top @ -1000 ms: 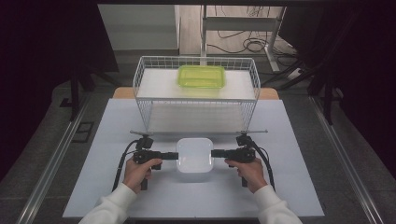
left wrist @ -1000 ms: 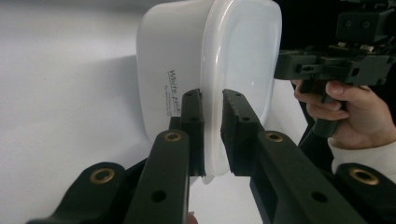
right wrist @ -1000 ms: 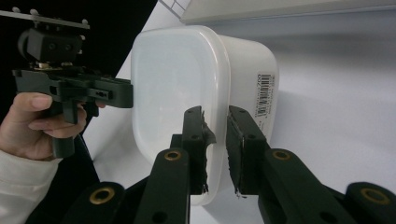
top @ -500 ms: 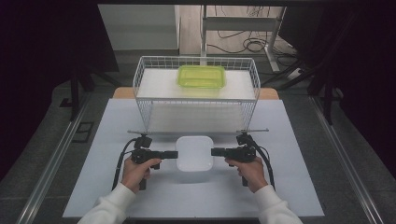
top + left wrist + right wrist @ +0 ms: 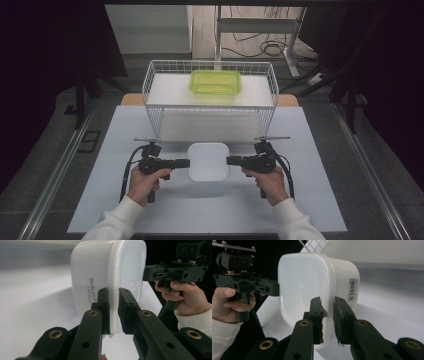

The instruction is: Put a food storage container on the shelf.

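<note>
hands (image 5: 145,181) level (gripping white container (image 5: 208,161))

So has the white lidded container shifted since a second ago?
No. The white lidded container sits at the same spot in front of the wire basket, held between both grippers.

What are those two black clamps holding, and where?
Both hold the white box by its rim: the left gripper on its left edge, the right gripper on its right edge.

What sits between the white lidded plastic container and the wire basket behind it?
Nothing visible. Both grippers, left and right, clamp the white lidded plastic container by its rim; bare white table lies up to the white wire basket.
</note>
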